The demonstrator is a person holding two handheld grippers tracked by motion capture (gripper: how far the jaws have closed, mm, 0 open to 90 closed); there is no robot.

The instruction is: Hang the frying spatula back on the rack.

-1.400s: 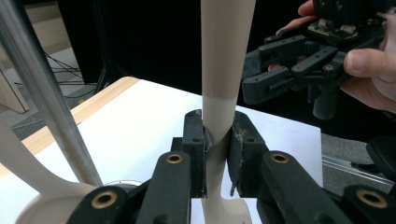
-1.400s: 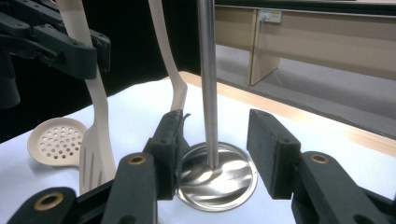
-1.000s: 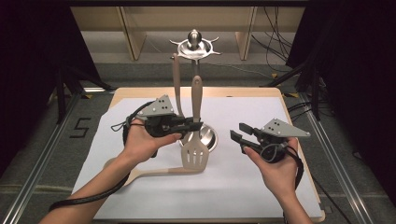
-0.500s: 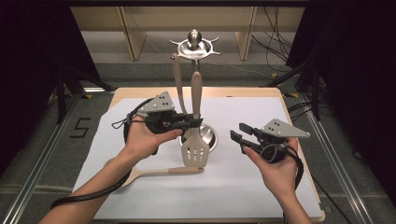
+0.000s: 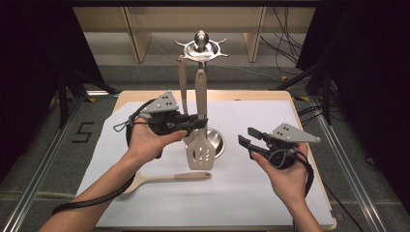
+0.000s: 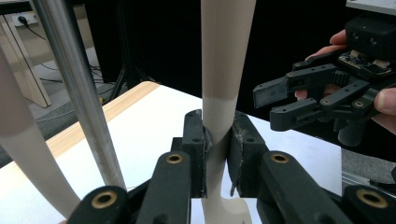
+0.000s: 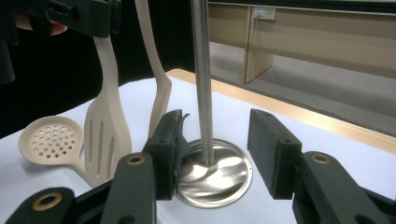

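My left gripper [image 5: 196, 121] clamps the slotted spatula [image 5: 200, 150] handle; right gripper [image 5: 246, 142] hangs wide and empty. Risk: spatula swings, knocking the rack pole [image 7: 201, 79], missing its hook.

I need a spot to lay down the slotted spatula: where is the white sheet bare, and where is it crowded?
Bare: the white paper sheet right of the steel utensil stand's round base, and its near edge below the beige perforated skimmer spoon. Crowded: around the base, where the left claw grips the beige slotted spatula beside another hanging utensil.
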